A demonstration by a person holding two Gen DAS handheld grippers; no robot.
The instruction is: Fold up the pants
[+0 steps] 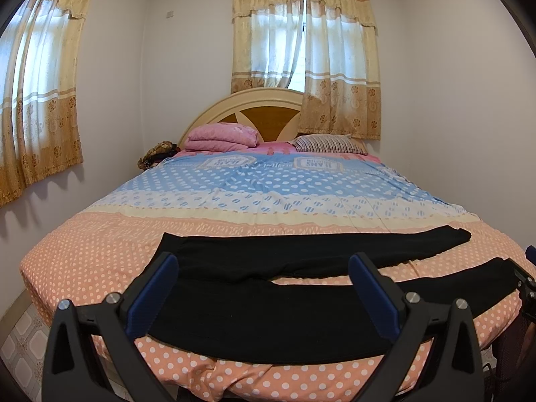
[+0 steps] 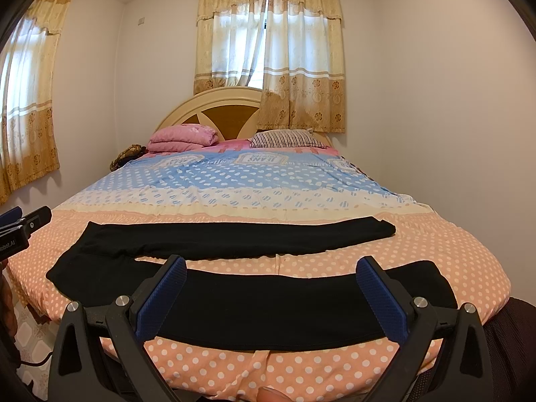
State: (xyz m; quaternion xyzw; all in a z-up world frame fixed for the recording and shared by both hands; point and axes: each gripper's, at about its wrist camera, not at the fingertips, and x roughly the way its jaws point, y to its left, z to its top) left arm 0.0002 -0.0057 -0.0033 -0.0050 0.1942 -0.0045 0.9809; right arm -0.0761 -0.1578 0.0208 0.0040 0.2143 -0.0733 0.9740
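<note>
Black pants lie flat across the foot of the bed, waist at the left, both legs running right with a gap between them. They also show in the right wrist view. My left gripper is open and empty, hovering over the near leg close to the waist. My right gripper is open and empty, over the near leg toward its cuff end. The far leg lies straight behind. The left gripper's tip shows at the left edge of the right wrist view.
The bed has a peach polka-dot and blue sheet. A folded pink blanket and a striped pillow lie by the headboard. Walls stand close on both sides. Tiled floor shows at lower left.
</note>
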